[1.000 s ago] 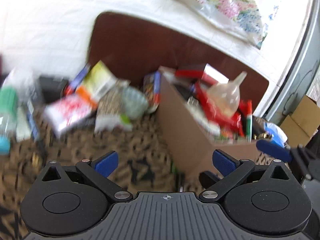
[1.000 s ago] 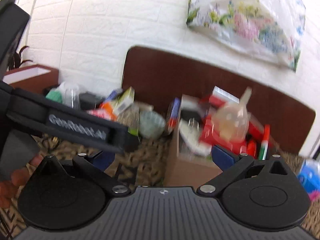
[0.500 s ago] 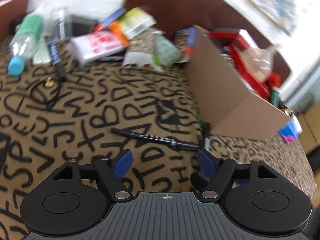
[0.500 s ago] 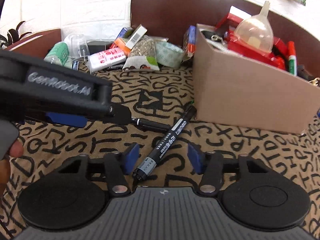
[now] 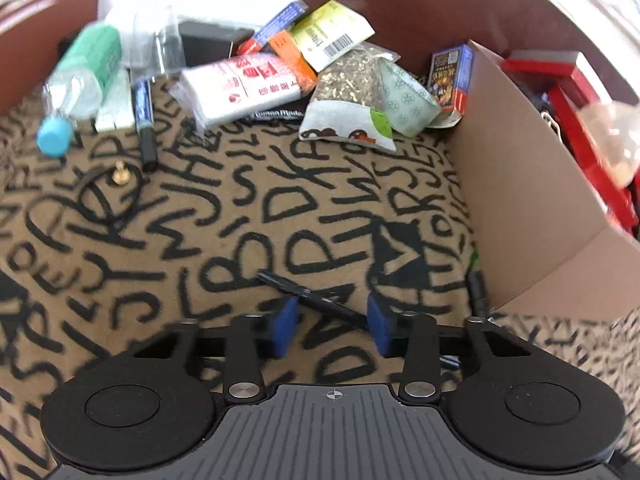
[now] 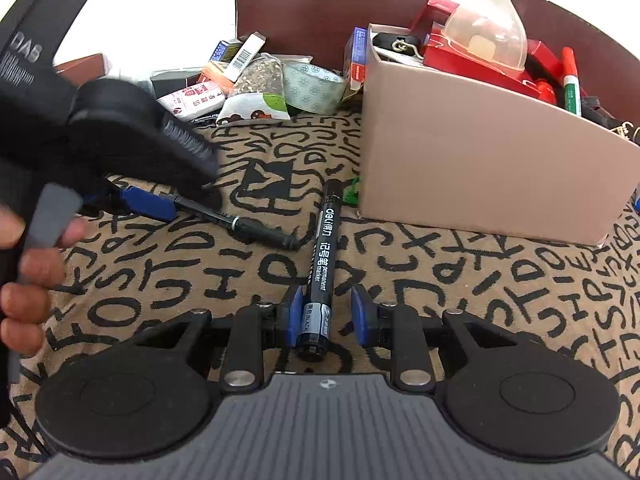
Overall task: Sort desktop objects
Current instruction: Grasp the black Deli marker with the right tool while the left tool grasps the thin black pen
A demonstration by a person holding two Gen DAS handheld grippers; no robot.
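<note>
A thin black pen (image 5: 316, 298) lies on the letter-patterned cloth. My left gripper (image 5: 333, 326) is open, low over it, its blue pads either side of the pen's near part; the pen also shows in the right wrist view (image 6: 244, 226). A thick black permanent marker (image 6: 322, 268) lies pointing at the cardboard box (image 6: 480, 176). My right gripper (image 6: 326, 314) is open around the marker's rear end, left pad touching or nearly touching it, right pad apart. The box (image 5: 524, 208) holds red items, a clear funnel (image 6: 490, 36) and a green marker.
At the back lie a bottle with a blue cap (image 5: 76, 84), a blue pen (image 5: 144, 120), a white-red packet (image 5: 244, 88), a seed bag (image 5: 348, 96), a tape roll (image 5: 408, 100) and small boxes. A brown chair back stands behind. A small brass piece (image 5: 120, 172) lies at the left.
Both grippers have dropped from high over the table down to the cloth and narrowed: the left around the thin pen, the right around the black marker.
</note>
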